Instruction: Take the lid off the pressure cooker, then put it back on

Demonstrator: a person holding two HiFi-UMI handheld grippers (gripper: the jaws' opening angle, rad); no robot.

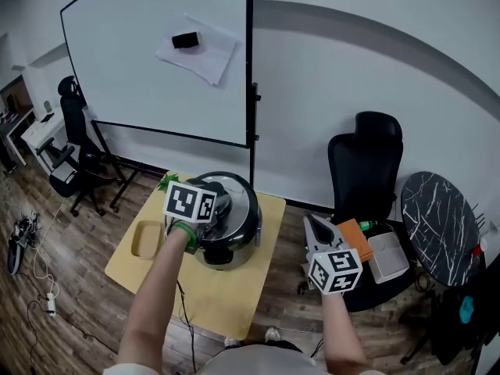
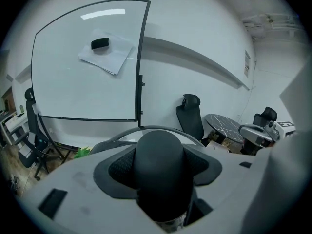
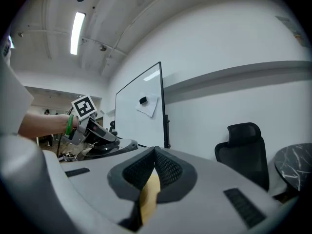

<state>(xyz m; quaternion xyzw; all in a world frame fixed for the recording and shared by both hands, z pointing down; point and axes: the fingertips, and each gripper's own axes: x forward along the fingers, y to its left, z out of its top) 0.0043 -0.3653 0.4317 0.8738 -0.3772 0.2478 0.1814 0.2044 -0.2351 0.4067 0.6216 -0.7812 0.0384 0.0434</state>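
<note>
Yellow worktop [image 1: 226, 291]: pressure cooker [image 1: 234, 244] near far edge, lid [image 1: 238, 187] level, knob [image 2: 158, 155] upright. Left gripper [image 1: 209, 207] clamped on knob. Right gripper [image 3: 155, 168] jaws together, beyond right edge.

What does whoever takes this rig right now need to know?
Left tongs: shut on the knob of the lid.
Right tongs: shut, empty, held off to the right of the table.
Cooker stands on the table, lid on or just above it; I cannot tell which.
Done: knob gripped.
Probably left: lift the lid off, then put it back on.
</note>
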